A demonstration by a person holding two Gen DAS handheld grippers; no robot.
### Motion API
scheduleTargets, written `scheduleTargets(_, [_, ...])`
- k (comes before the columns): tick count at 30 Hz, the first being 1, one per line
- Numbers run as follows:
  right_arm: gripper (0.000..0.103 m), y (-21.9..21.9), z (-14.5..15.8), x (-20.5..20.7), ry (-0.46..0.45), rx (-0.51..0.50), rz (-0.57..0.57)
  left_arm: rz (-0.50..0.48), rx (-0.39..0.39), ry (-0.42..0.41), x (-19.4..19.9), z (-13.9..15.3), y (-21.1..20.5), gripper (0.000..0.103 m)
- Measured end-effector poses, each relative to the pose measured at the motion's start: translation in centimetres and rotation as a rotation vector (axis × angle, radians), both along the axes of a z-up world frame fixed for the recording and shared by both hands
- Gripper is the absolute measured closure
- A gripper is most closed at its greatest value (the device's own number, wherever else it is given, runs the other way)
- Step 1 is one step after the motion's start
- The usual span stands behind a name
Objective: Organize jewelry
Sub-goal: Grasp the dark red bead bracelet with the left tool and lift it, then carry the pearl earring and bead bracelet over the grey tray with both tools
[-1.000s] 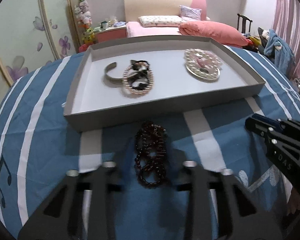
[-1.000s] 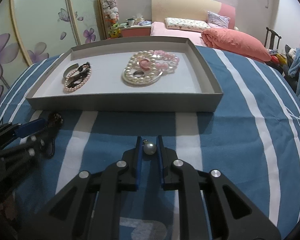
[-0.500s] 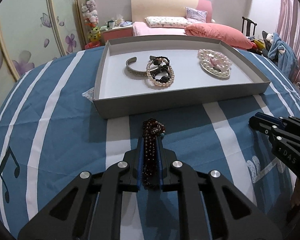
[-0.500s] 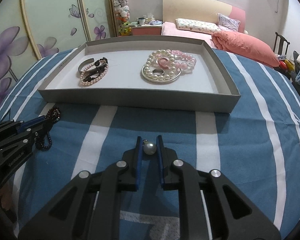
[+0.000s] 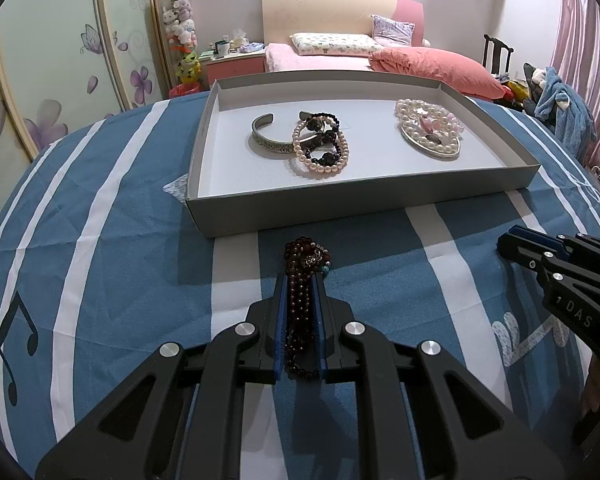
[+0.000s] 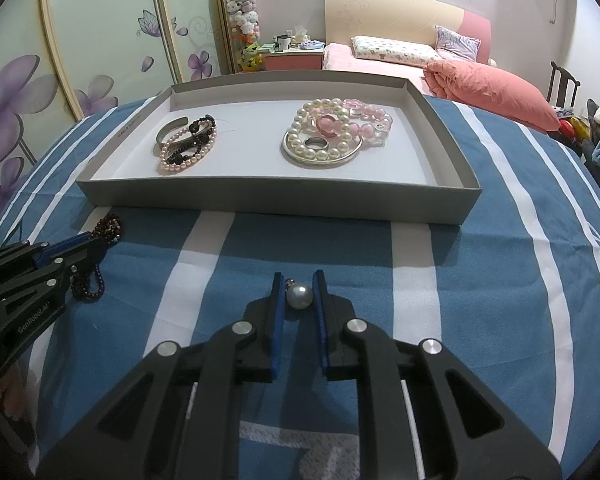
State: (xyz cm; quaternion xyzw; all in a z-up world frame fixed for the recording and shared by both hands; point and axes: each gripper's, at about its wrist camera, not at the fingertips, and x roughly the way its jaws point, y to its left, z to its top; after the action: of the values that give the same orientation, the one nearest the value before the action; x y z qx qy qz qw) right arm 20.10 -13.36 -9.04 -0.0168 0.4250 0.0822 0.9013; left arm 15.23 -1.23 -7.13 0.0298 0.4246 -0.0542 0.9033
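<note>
Left gripper clamped narrow on dark beads, bottom centre, just below the tray. Right gripper pinching a pearl, bottom centre. In the tray at mid-frame: cuff, bracelets, pearl heap.

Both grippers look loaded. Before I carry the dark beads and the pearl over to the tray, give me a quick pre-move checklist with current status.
1. Left gripper shut on the dark bead bracelet: ok.
2. Bracelet fully off the cloth: cannot tell; its loops trail out both ends of the pads.
3. Right gripper shut on the pearl pendant: ok, gripped near the fingertips.
4. Grey tray front wall between grippers and drop area, needs lifting over: not ok yet.
5. Bare tray floor between the two jewelry piles: ok.
</note>
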Motion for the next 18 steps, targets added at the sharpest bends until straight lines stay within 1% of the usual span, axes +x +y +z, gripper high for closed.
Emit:
scheduleTargets(10, [0.088, -0.1, 0.0, 0.0, 0.000, 0.003, -0.001, -0.001, -0.001, 0.000, 0.0, 0.0, 0.0, 0.090])
scheduleTargets(14, [0.088, -0.5, -0.1, -0.1, 0.008, 0.046, -0.013, 0.006, -0.032, 0.002, -0.1, 0.0, 0.5, 0.091])
scheduleTargets(18, [0.088, -0.3, -0.2, -1.4, 0.007, 0.037, -0.009, 0.019, -0.045, 0.002, -0.9, 0.0, 0.8, 0.092])
